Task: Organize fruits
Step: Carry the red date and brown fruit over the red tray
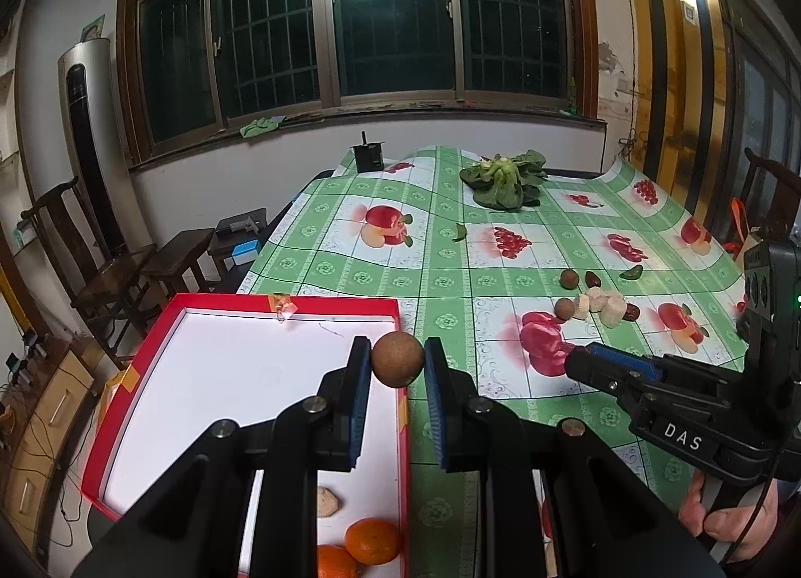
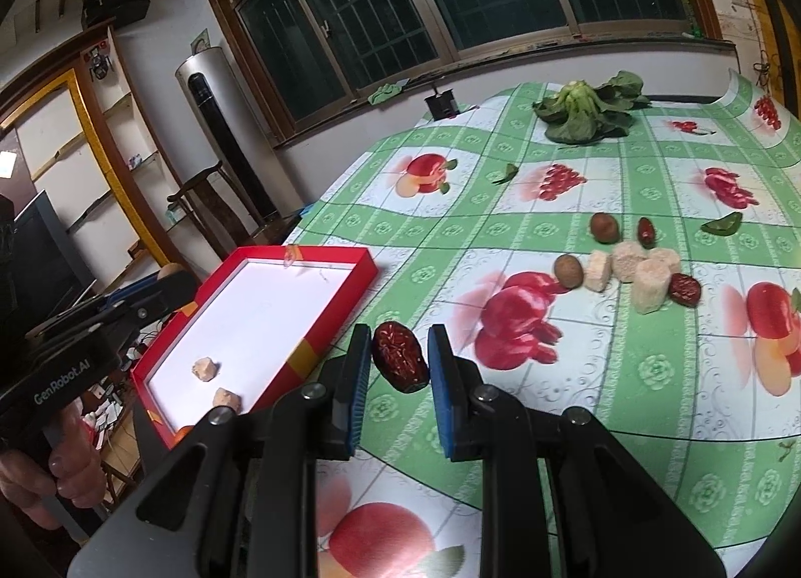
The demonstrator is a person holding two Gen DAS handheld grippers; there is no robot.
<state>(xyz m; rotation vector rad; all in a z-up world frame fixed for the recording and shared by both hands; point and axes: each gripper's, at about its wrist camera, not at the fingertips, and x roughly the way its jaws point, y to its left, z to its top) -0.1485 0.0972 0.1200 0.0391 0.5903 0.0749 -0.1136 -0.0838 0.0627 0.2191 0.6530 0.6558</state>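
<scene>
My left gripper [image 1: 398, 360] is shut on a round brown longan [image 1: 397, 359], held above the right edge of the red tray [image 1: 150, 343]. On the tray's white floor lie a pale chunk [image 1: 328, 502] and two oranges [image 1: 373, 540]. My right gripper [image 2: 399, 364] is shut on a wrinkled red date [image 2: 399, 363] above the tablecloth, just right of the red tray [image 2: 325, 328], which holds two pale chunks [image 2: 205, 369]. More longans [image 2: 568, 270], pale cut pieces [image 2: 651, 285] and dates [image 2: 685, 290] lie together on the cloth to the right.
A green checked tablecloth with printed fruit [image 2: 651, 368] covers the table. Leafy greens [image 2: 585, 107] and a small black box [image 2: 441, 105] sit at the far end. Loose green leaves [image 2: 721, 225] lie on the cloth. Wooden chairs [image 1: 90, 252] and stools stand to the left.
</scene>
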